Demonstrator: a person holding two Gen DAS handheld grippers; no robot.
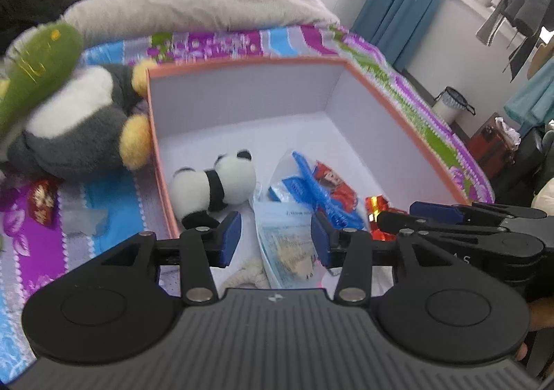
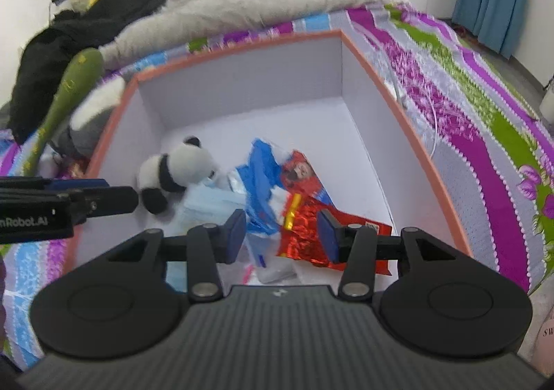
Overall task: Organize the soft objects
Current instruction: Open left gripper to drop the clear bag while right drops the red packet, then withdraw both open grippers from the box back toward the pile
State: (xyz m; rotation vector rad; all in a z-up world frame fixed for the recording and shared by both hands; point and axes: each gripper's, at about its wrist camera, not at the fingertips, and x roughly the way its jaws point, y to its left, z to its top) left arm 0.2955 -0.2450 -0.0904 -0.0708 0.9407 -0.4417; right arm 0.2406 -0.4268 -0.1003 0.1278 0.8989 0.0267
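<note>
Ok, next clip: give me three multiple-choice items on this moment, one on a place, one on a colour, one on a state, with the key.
1. Where is the panda plush?
A. Inside the box
B. On the grey blanket
C. Held in the tongs

2. What colour is the box rim?
A. Blue
B. Orange-pink
C. Black

3. How do the left tongs stand?
A. Shut on the panda
B. Shut on a wrapper
C. Open, holding nothing

Key: 1 A, the panda lies on the box floor beside the wrappers. 2 B, the top edge is orange-pink around white walls. 3 C, the pads sit apart over the box with nothing between them; the right tongs stand open too.
</note>
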